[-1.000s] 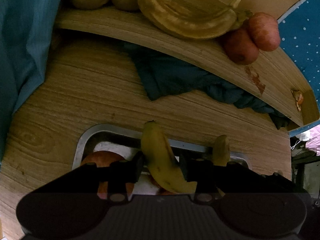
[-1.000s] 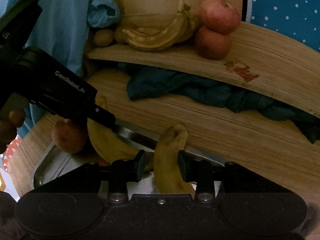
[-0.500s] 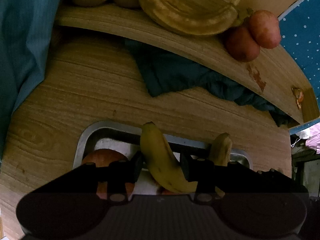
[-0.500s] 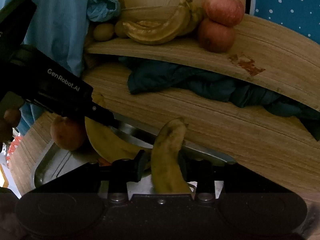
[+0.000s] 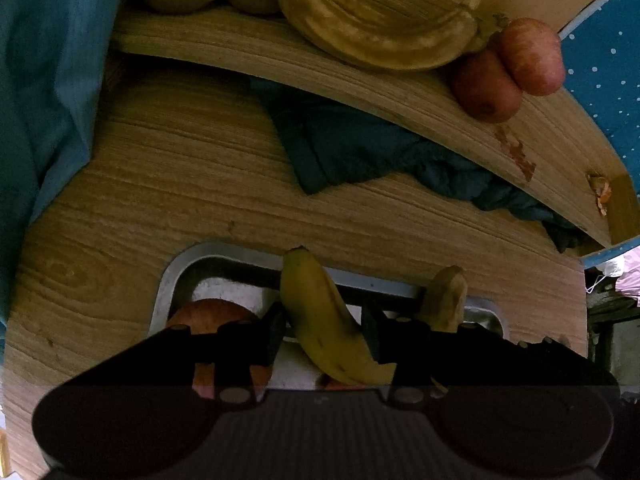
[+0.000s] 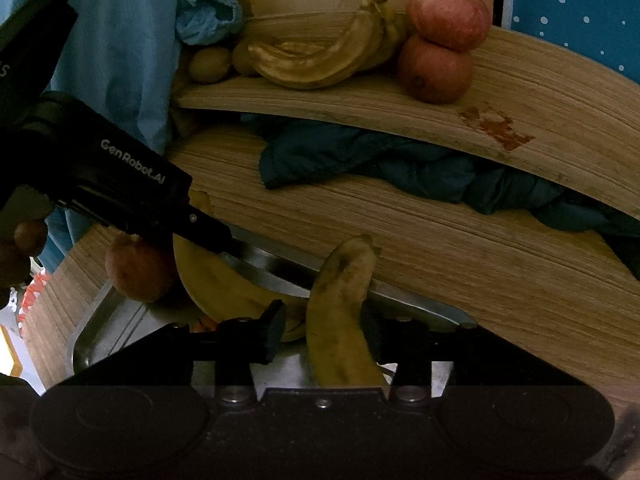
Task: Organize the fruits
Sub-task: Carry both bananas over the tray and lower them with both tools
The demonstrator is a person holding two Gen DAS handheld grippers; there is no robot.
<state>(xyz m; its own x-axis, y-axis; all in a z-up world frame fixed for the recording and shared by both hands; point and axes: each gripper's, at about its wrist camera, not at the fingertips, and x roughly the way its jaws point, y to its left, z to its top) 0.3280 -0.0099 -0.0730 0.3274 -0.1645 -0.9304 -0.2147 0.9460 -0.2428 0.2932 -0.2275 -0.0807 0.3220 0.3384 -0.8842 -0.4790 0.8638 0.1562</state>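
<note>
A: What is held in the left tool (image 5: 324, 334)?
B: A yellow banana (image 5: 320, 320) is clamped there, low in the middle of the frame, above a metal tray (image 5: 168, 280).

A: And the right tool (image 6: 324, 332)?
B: A spotted banana (image 6: 340, 312) is clamped in it, over the same tray.

A: What is seen farther out?
B: An apple (image 5: 208, 312) is seen in the tray. Two red apples (image 6: 440, 48) and old bananas (image 6: 320, 60) are seen on the shelf (image 6: 520, 92) at the top.

Right hand-held gripper (image 6: 322, 334) clamps spotted banana (image 6: 340, 312) over steel tray (image 6: 400, 300) on desk (image 6: 460, 264). Left hand-held gripper (image 6: 208, 236) w/ yellow banana (image 6: 216, 284), near left. Apples (image 6: 440, 40) on far shelf (image 6: 520, 92).
</note>
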